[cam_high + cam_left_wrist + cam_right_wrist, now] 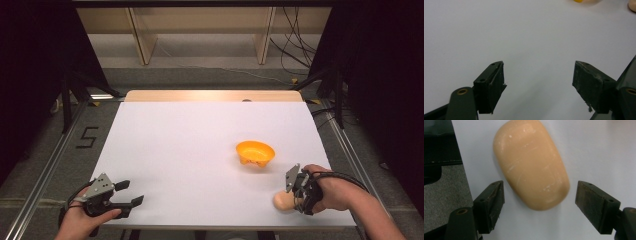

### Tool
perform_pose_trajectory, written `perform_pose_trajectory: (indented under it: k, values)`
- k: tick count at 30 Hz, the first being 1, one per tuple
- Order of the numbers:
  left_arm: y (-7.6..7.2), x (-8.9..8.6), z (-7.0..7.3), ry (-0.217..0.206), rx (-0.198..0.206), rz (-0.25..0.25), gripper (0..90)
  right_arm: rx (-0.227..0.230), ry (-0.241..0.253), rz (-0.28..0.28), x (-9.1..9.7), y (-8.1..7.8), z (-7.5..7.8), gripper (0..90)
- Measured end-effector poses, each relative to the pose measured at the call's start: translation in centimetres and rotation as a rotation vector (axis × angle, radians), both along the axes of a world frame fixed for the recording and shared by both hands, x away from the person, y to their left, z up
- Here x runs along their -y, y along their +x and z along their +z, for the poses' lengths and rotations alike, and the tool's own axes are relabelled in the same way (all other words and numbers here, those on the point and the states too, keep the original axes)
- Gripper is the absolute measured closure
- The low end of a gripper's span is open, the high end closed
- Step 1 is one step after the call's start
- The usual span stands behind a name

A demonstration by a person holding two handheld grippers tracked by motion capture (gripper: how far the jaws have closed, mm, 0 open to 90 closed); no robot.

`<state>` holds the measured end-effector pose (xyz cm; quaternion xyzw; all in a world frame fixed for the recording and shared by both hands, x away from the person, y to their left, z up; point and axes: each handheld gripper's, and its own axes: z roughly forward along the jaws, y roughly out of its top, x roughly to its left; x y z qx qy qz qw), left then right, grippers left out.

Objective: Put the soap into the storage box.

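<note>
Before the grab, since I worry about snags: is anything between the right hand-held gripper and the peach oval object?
Nothing visible. The right hand-held gripper is open, its jaws flanking the near end of the peach oval object on the bare white table.

Both forearms bare, no sleeves or gloves. Left gripper (pixel 131 193): black body, grey three-cornered plate on top, black cable looped at the wrist. Right gripper (pixel 291 200): same build; jaw arms carry brass-coloured rivets, and the dark pads (pixel 494 202) are scuffed and frayed at the edges.
</note>
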<state>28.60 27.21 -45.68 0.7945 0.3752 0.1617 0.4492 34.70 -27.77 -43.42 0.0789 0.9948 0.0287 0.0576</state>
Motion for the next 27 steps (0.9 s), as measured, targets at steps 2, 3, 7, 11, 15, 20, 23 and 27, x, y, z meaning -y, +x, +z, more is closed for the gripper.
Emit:
perform_pose_trajectory:
  k: [2, 3, 7, 11, 15, 20, 23, 27]
  values:
    - [0.0, -0.1, 0.0, -0.005, -0.004, -0.002, 25.1, -0.005, 0.005, -0.004, -0.3, -0.1, -0.3, 23.5]
    - [0.0, 0.0, 0.0, -0.008, 0.002, 0.006, 25.1, -0.004, 0.001, -0.018, -0.4, -0.2, -0.4, 23.3]
    - [0.0, 0.0, 0.0, 0.002, -0.001, 0.000, 25.1, -0.019, -0.006, -0.032, -0.4, 0.0, -0.7, 22.3]
    - [0.0, 0.0, -0.1, -0.006, -0.007, 0.000, 25.1, -0.035, -0.009, -0.030, -0.6, 0.3, -0.9, 21.5]
    - [0.0, 0.0, 0.0, 0.009, -0.007, 0.006, 25.1, -0.048, -0.008, -0.017, -0.9, 0.5, -1.0, 21.3]
    - [0.0, 0.0, 0.0, -0.009, -0.013, 0.005, 25.1, -0.069, -0.009, -0.023, -1.3, 0.6, -1.2, 21.3]
    - [0.0, 0.0, 0.0, -0.007, -0.003, -0.001, 25.2, -0.072, -0.001, -0.025, -1.3, 0.7, -1.4, 21.6]
    - [0.0, 0.1, -0.1, -0.008, -0.005, 0.002, 25.1, -0.082, 0.025, 0.020, -1.4, 1.1, -1.8, 22.2]
